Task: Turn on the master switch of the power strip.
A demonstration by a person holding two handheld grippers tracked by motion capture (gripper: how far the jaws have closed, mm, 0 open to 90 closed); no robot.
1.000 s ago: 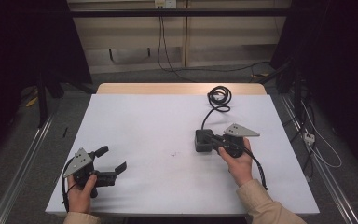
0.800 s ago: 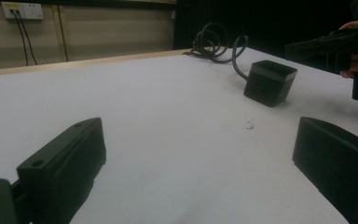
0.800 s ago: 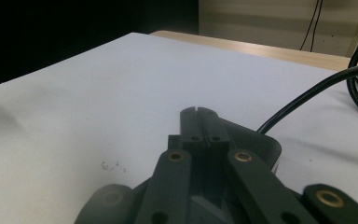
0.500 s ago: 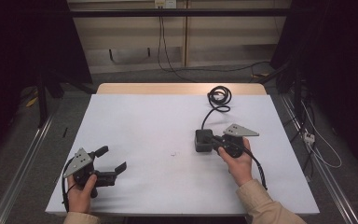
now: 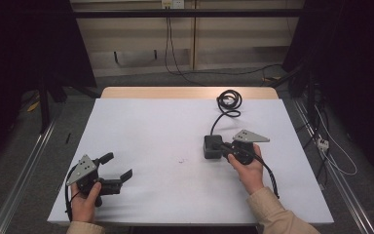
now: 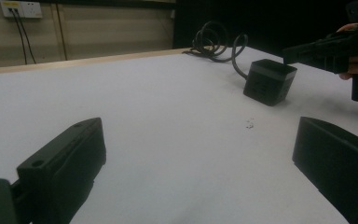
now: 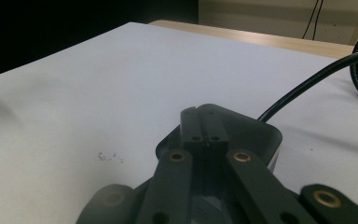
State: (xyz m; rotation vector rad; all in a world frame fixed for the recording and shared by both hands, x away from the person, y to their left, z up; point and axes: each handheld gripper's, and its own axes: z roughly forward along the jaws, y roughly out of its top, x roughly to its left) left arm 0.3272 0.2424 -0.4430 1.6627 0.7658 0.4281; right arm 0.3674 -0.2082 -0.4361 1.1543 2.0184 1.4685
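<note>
The black box-shaped power adapter (image 5: 211,146) sits on the white bench (image 5: 151,126), untouched; right gripper (image 7: 204,125) hovers over it, jaws pressed together. Left gripper (image 5: 117,169), jaws spread, waits well apart.

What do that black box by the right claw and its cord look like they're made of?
The box looks like matte hard plastic: crisp moulded edges, dull sheen. Its cord seems rubber- or vinyl-coated, as it coils in soft loops. The right claw sits shut above the box.
</note>
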